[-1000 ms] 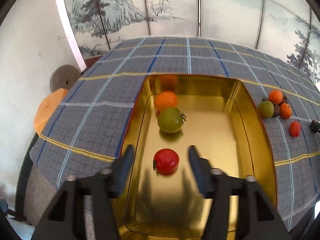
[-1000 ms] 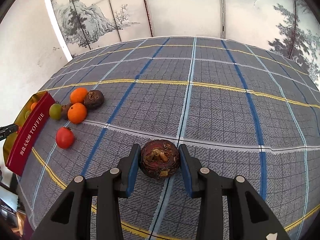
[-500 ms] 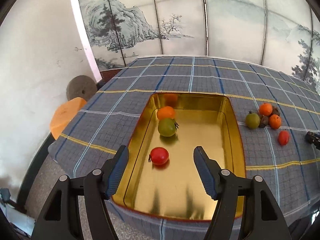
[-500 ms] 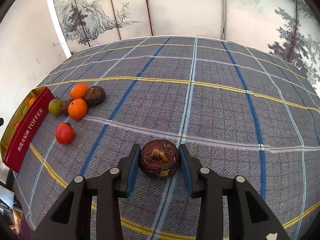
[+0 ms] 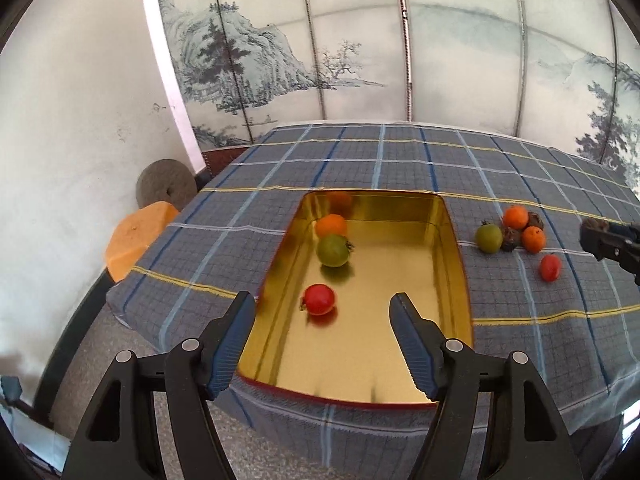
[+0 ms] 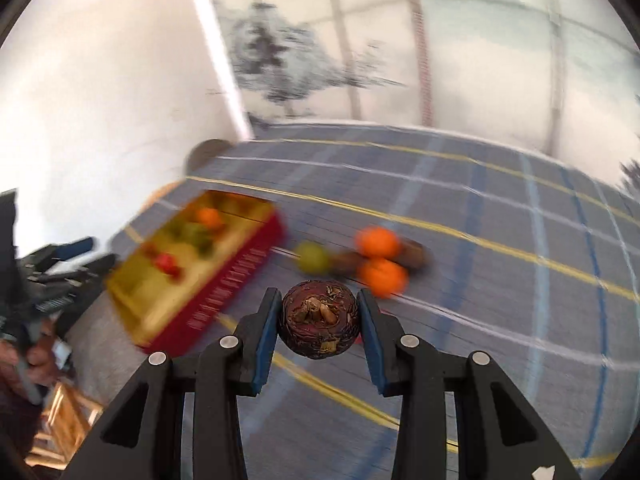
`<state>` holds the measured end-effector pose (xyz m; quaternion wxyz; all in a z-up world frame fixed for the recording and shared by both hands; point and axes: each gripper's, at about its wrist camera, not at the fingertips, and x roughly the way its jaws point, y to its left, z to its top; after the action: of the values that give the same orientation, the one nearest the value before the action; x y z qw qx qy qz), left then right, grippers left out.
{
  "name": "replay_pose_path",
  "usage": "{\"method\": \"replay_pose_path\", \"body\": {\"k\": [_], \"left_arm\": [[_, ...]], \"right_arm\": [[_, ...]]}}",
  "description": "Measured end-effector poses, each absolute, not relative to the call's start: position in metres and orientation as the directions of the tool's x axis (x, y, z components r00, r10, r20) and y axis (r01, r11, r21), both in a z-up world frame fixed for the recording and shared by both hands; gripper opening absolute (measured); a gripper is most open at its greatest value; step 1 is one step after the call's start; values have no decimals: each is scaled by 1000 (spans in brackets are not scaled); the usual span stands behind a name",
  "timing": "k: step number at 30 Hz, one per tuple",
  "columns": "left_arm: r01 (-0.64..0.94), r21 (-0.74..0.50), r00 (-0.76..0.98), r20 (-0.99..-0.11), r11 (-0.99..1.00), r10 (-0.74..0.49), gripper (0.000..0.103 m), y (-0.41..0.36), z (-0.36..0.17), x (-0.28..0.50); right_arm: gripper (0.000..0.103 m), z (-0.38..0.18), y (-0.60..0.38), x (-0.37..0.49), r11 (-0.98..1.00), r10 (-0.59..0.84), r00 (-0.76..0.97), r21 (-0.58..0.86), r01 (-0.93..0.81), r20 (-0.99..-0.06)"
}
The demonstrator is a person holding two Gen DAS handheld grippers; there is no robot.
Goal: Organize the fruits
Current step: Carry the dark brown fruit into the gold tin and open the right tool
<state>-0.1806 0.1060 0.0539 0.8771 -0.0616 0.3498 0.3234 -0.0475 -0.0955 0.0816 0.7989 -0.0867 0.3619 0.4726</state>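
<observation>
The right hand-held gripper [image 6: 319, 320] is clamped on a dark fruit [image 6: 318, 319] (brown, wrinkled), with the tin [image 6: 224, 284] ahead to its left. The left hand-held gripper [image 5: 322, 312], jaws just widening and empty, hangs over the tin's near end.

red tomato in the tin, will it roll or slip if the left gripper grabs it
Probably rolls: the red tomato is round and lies loose on the tin's smooth gold floor, so a nudge from one pad could send it off. Its skin looks glossy, so maybe slippery. Likely soft; squeeze gently. The left gripper stands open, short of it.
</observation>
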Motion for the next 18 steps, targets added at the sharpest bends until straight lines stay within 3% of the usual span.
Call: {"method": "replay_pose_path", "body": {"k": [9, 18], "left_arm": [[-716, 128, 477, -629, 687, 614, 73, 131, 51, -230], [-725, 142, 460, -628, 674, 627, 75, 135, 50, -256]], "right_arm": [[36, 91, 9, -95, 339, 732, 109, 220, -915, -673], [36, 48, 87, -105, 311, 638, 43, 206, -928, -769]]}}
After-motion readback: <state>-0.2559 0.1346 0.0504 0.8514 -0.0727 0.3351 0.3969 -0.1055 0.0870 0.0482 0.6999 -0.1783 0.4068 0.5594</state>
